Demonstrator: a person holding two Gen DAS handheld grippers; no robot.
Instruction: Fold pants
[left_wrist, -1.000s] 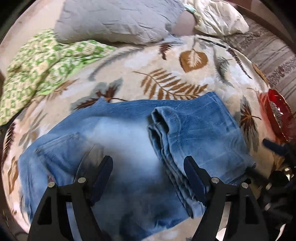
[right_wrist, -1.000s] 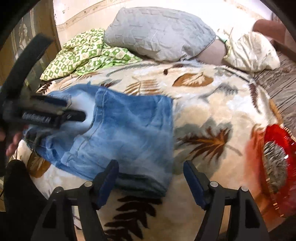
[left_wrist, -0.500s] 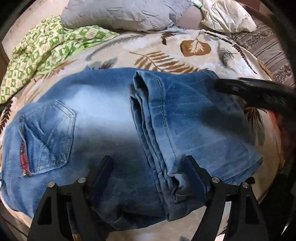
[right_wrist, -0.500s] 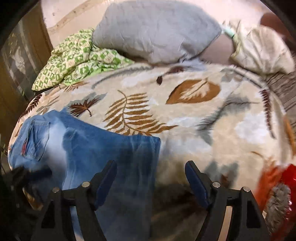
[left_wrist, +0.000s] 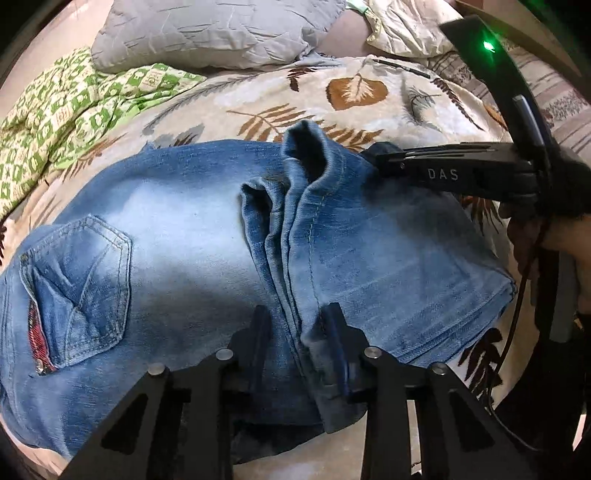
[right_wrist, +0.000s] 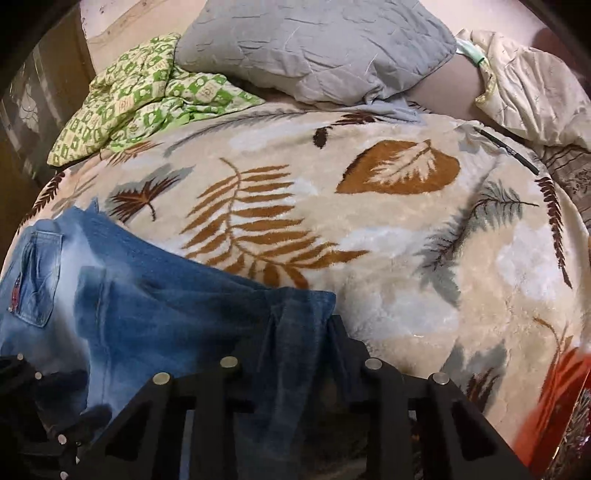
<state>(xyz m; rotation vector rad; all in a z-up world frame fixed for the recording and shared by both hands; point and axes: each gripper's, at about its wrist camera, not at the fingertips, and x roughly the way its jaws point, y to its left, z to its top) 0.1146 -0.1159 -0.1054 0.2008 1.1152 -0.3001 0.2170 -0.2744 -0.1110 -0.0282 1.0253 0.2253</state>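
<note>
Blue faded jeans (left_wrist: 177, 229) lie folded on a leaf-patterned blanket (left_wrist: 354, 88), back pocket (left_wrist: 77, 288) at the left and the leg ends doubled over on the right. My left gripper (left_wrist: 299, 332) is shut on the bunched hem edge at the near side. My right gripper (right_wrist: 299, 339) is shut on the far corner of the folded leg layer (right_wrist: 207, 306); it shows from the side in the left wrist view (left_wrist: 436, 170).
A grey pillow (right_wrist: 314, 48), a green patterned cloth (right_wrist: 147, 92) and a cream pillow (right_wrist: 528, 96) lie at the bed's head. A black pen (right_wrist: 509, 149) rests on the blanket. A red dish (right_wrist: 565, 406) sits at the right edge.
Both grippers went from open to shut on the jeans. The right gripper moved in over the far corner; the hem edge now bunches up between the two grips.
</note>
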